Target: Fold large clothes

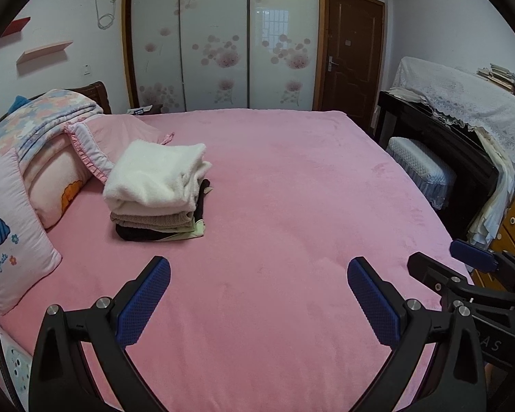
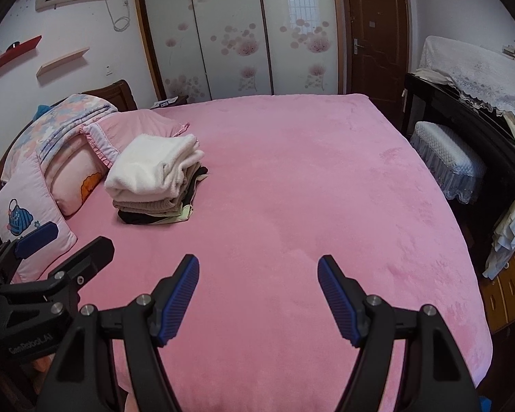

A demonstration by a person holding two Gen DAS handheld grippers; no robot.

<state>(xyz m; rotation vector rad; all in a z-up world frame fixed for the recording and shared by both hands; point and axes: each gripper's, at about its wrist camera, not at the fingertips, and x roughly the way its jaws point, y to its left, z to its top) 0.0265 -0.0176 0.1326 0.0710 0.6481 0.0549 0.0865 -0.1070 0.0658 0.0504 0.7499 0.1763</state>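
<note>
Room: bedroom with a pink bed filling the middle, a floral sliding wardrobe and a brown door at the far wall, and a lace-covered piano with its padded stool on the right
Task's thing: folded clothes stack sits on the bed's left half, near the pillows; a white fluffy piece lies on top, with beige, dark and pale green layers under it
Unfolded garment: none shows in either view, so the next piece to fold is out of sight or the pile is all there is
Left tongs: spread wide, holding nothing, hovering over bare pink cover at the near edge
Right tongs: spread wide too, empty, just beside the left pair and over the same near strip of bed
Progress, as a judgement: the folding looks done or between garments, since the stack is neat and both tools are free
Risk, stack: the top white piece overhangs the narrower layers below; a nudge from a tong passing on the left could tip or slide it
Risk, cover: the plush bed cover is soft and could be pinched along with any cloth laid on it, dragging wrinkles into the fold
Risk, tongs: the two tools are close together, so a reach across could knock one against the other
Risk, pillows: these crowd the stack's left side, leaving little room to add another piece squarely
</note>
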